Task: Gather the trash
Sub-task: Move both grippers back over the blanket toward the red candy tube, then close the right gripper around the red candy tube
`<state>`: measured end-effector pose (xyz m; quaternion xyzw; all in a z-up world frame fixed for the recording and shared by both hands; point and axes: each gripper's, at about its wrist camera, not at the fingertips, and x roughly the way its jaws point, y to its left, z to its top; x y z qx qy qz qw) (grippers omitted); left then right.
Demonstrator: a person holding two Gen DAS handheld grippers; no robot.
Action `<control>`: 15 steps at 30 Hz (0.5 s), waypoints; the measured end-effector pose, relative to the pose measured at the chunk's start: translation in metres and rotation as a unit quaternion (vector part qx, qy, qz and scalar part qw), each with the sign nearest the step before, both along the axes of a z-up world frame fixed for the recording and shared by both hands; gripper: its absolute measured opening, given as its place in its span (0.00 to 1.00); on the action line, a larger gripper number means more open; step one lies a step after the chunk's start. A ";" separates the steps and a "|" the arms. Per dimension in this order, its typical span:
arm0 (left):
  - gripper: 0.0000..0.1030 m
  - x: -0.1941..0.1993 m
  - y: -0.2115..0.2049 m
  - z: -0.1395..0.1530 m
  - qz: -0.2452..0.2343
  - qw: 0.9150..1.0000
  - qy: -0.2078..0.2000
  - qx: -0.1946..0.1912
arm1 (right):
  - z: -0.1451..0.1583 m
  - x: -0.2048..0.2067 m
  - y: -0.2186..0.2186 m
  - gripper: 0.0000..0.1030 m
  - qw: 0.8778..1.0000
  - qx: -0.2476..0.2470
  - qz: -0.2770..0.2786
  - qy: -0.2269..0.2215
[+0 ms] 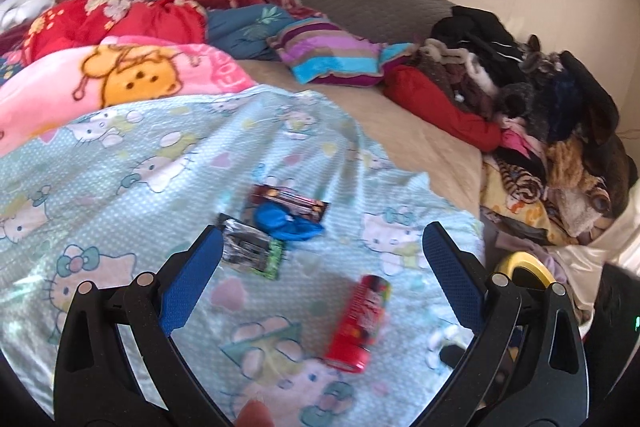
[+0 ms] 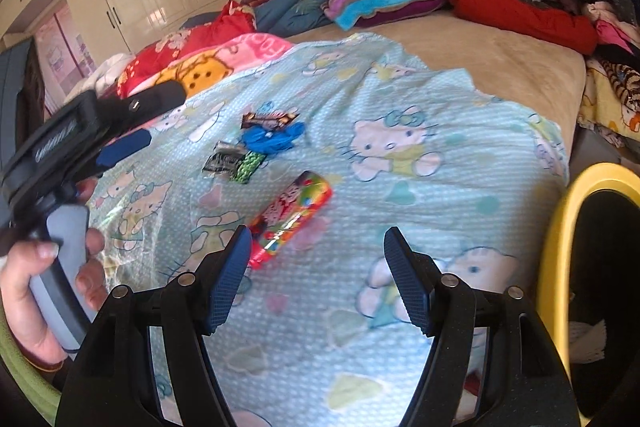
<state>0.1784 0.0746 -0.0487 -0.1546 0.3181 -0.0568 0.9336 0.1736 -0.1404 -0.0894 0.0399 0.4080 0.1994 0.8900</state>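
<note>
Bed (image 1: 420, 131): a cartoon-cat blanket (image 1: 160, 155) covers the near part; a clothes pile (image 1: 540, 99) lines its right edge.
Bin (image 2: 560, 227): yellow rim, off the bed's right edge.
Left tool (image 1: 320, 259): wide open, empty.
Right tool (image 2: 318, 267): wide open, empty.
Trash: red tube (image 2: 292, 215) just beyond the right tool; blue scrap (image 2: 272, 139) and wrappers (image 2: 234, 159) farther, bare blanket around.

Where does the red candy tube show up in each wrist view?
Left wrist: red candy tube lies low, right of centre, between the open jaws.
Right wrist: it lies centre-left, just beyond the left jaw tip.
Shared landmark: the blue crumpled wrapper, lying beyond the tube in both.
</note>
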 end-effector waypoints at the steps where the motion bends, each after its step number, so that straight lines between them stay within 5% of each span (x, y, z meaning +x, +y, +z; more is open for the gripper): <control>1: 0.89 0.004 0.003 -0.002 0.003 1.000 0.004 0.000 | -0.004 0.002 0.006 0.64 1.000 -0.002 -0.002 0.003; 8: 0.86 0.043 0.018 -0.019 0.010 0.999 0.035 0.000 | -0.022 0.017 0.031 0.64 1.000 -0.016 -0.016 0.017; 15: 0.65 0.085 0.025 -0.039 0.002 0.996 0.077 -0.048 | -0.038 0.042 0.035 0.64 0.998 0.011 -0.033 0.052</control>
